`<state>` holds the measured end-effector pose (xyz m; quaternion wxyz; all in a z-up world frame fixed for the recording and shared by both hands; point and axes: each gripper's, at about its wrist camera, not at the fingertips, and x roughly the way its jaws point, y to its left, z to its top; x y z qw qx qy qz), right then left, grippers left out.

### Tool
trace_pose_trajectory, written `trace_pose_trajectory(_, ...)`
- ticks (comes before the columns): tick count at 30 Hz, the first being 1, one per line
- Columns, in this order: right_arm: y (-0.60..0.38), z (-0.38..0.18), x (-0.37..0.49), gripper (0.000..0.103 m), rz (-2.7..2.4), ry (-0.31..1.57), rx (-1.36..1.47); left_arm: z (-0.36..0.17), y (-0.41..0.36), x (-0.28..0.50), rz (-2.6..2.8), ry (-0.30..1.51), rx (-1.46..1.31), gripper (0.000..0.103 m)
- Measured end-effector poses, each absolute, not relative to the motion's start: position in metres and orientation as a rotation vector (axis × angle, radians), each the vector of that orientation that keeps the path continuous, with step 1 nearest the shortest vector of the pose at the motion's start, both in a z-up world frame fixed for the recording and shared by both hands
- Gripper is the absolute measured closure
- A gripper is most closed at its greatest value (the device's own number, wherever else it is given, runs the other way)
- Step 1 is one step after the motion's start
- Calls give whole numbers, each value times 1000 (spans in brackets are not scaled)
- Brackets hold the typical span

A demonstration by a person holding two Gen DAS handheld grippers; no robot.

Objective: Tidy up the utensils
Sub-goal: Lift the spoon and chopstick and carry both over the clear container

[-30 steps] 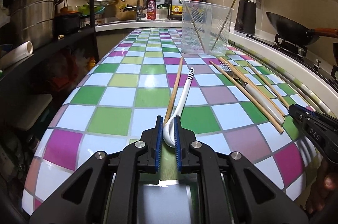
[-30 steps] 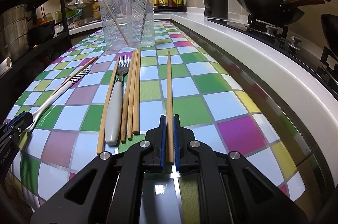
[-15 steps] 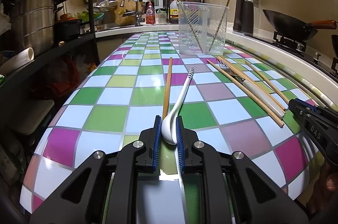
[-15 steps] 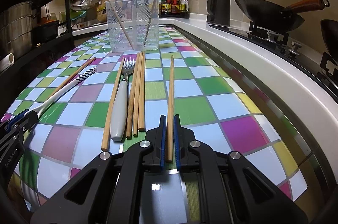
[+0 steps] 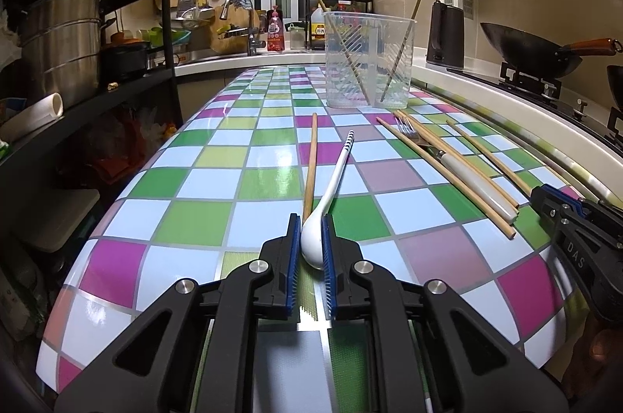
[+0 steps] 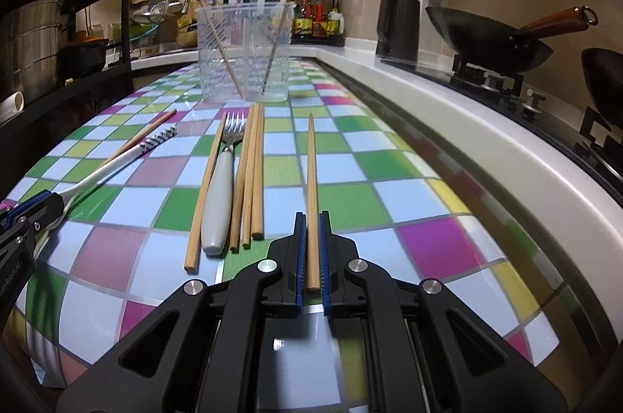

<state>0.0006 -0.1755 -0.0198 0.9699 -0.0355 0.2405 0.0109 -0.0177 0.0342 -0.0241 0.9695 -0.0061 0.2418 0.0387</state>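
The left claw point(image 5: 311, 241) is clamped on the bowl of a white spoon point(image 5: 335, 175), whose striped handle points away toward the clear tub point(image 5: 370, 62) at the far end of the checkered bench point(image 5: 194, 218); whether the spoon is lifted or lies on the bench cannot be told. The spoon looks glazed and ceramic, so it is likely smooth, slippery and brittle, and the rounded bowl gives the pads a poor seat: a grip nearer the neck would probably hold surer, and it should be set into the tub gently, not dropped. A single chopstick point(image 5: 310, 164) lies just beside the spoon on its left. The right claw point(image 6: 310, 253) is closed on the near end of another chopstick point(image 6: 311, 187), which runs straight ahead. This one is light, stiff and thin; held at the very end it may pivot or droop, so a firm squeeze suits it. Between the two claws lie a fork point(image 6: 220, 187) with a white handle and four loose chopsticks point(image 6: 249, 179) side by side. The tub already holds two chopsticks leaning against its walls.
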Motion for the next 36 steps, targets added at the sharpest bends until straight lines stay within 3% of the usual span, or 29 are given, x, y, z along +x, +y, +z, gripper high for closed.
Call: trace_pose_trajectory(36, -164, 113, -12, 97, 53, 180, -72, 86, 43, -18, 64, 283, -13, 91)
